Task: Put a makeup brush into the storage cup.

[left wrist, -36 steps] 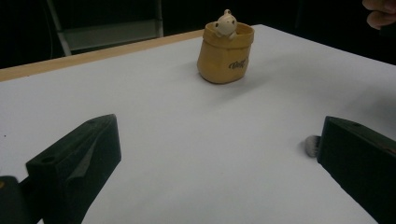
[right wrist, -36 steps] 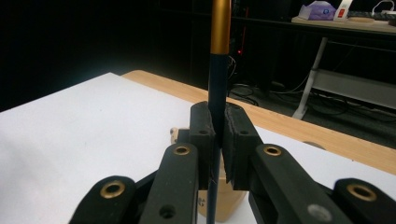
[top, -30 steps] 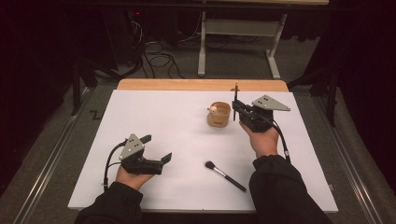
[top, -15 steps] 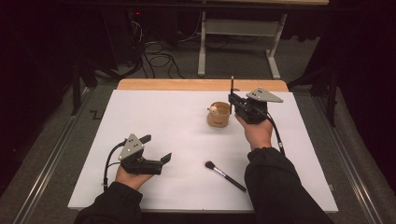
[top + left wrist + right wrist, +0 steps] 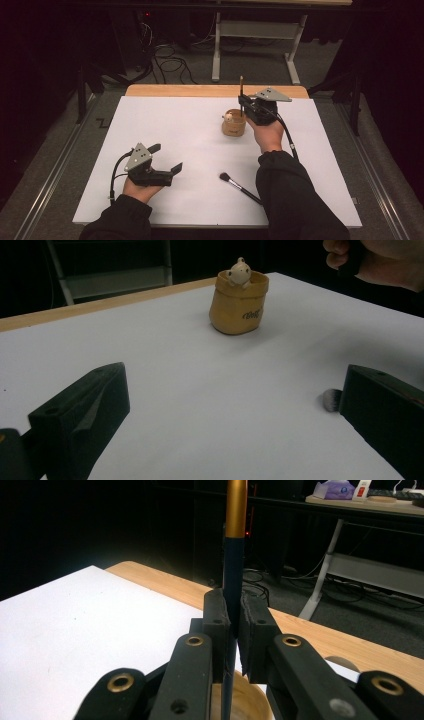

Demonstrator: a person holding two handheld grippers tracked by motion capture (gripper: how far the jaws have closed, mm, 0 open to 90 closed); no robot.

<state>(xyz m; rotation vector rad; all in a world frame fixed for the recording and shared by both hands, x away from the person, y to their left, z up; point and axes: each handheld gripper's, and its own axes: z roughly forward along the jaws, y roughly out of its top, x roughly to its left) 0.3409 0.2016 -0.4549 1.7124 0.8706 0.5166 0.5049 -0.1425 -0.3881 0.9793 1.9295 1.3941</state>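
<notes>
right hand-held gripper (image 5: 242, 104) clamps one brush (image 5: 241, 89) over one pot (image 5: 233, 123); left hand-held gripper (image 5: 166, 159) gapes; one brush on table (image 5: 238, 186).

The small tan sack-shaped pot with a little animal figure (image 5: 233, 123) sits on the white table top (image 5: 175, 125), far and right of the middle. The black-handled soft-tipped makeup brush (image 5: 239, 186) lies near the front edge. The right gripper (image 5: 243, 106) is just right of the pot, over its edge. The left gripper (image 5: 165, 160) is near, on the left.

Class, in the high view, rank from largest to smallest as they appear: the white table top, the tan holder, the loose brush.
1. White table top
2. and 3. Unsure: tan holder is bulkier, loose brush longer but thin.
</notes>
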